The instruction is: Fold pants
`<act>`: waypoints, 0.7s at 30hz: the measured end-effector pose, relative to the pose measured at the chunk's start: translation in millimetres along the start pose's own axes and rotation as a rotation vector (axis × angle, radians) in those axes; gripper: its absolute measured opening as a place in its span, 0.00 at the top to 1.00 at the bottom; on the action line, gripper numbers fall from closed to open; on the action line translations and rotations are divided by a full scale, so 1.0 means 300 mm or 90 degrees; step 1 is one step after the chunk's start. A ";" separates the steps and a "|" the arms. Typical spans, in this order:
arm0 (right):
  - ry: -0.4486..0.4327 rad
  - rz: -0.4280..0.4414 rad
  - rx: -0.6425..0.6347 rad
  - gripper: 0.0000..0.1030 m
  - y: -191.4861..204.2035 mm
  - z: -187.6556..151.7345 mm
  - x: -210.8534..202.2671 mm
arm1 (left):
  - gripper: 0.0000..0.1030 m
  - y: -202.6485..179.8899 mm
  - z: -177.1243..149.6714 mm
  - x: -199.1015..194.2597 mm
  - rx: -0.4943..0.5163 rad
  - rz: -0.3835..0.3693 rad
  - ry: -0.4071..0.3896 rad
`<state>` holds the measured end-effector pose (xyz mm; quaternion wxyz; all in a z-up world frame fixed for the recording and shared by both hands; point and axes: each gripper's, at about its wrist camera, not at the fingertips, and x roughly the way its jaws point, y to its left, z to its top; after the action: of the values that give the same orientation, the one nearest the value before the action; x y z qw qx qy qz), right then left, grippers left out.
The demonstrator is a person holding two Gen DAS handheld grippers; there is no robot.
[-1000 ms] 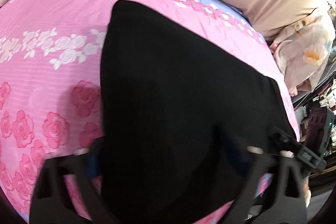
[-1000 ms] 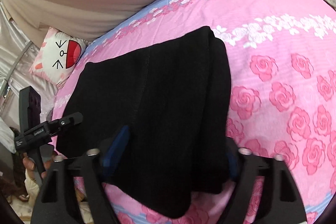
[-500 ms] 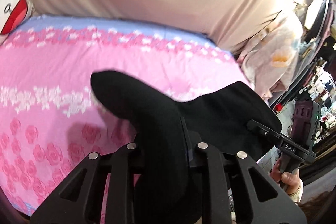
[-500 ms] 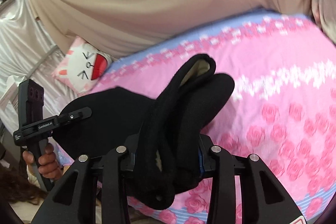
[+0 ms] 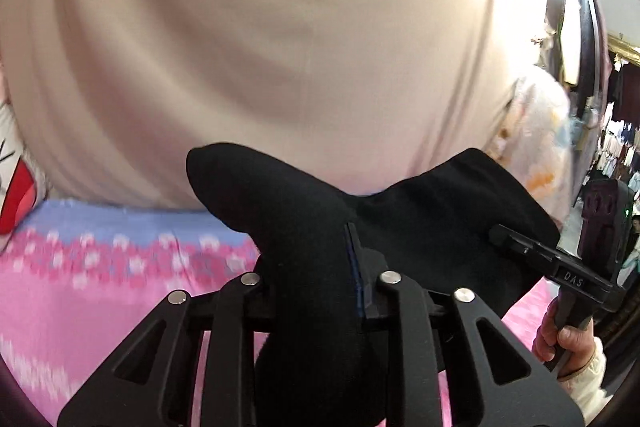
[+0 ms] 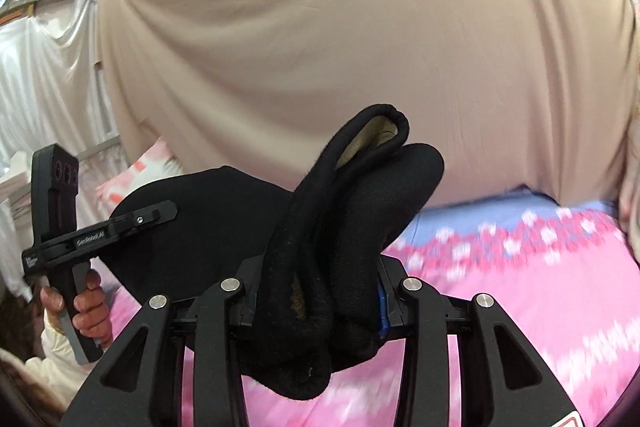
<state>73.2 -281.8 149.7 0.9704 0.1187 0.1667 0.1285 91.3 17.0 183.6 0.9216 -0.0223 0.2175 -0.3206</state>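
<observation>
Pants (image 5: 304,211): black knit cloth, matt, soft and slightly fuzzy; tan fleecy lining shows at the rolled waistband (image 6: 384,131). Left tongs (image 5: 316,311) and right tongs (image 6: 316,307): matt black moulded plastic, smooth, with polished metal pivot pins (image 6: 230,283); blue pad edging looks rubbery. Bed cover (image 6: 540,291): pink printed woven cloth, matt. Curtain (image 5: 280,47): beige cloth, smooth, draped in soft folds. White drape (image 6: 48,75): satin-like, glossy.
</observation>
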 end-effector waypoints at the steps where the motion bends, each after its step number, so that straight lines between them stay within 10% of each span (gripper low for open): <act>1: 0.003 -0.001 0.012 0.58 -0.047 -0.007 0.073 | 0.74 0.042 0.004 0.100 -0.005 0.020 0.000; 4: 0.060 -0.034 0.058 0.42 -0.237 -0.097 0.340 | 0.56 0.148 -0.058 0.351 -0.020 0.079 0.031; 5: 0.115 -0.086 0.082 0.42 -0.321 -0.160 0.444 | 0.23 0.198 -0.106 0.448 -0.032 0.128 0.044; 6: 0.148 -0.122 0.091 0.42 -0.366 -0.197 0.490 | 0.12 0.239 -0.151 0.517 -0.039 0.193 0.064; 9: 0.161 -0.208 0.083 0.42 -0.425 -0.257 0.469 | 0.14 0.365 -0.278 0.624 -0.027 0.317 0.157; 17: 0.137 -0.138 -0.056 0.43 -0.132 -0.093 0.515 | 0.06 0.284 -0.152 0.570 -0.073 0.297 0.176; 21: 0.254 -0.249 -0.118 0.52 -0.178 -0.225 0.756 | 0.05 0.184 -0.216 0.739 -0.007 0.318 0.241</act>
<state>267.2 -253.7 6.8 0.9315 -0.0324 0.3613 -0.0255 251.6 -66.1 29.3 0.9149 0.0870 0.3858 -0.0814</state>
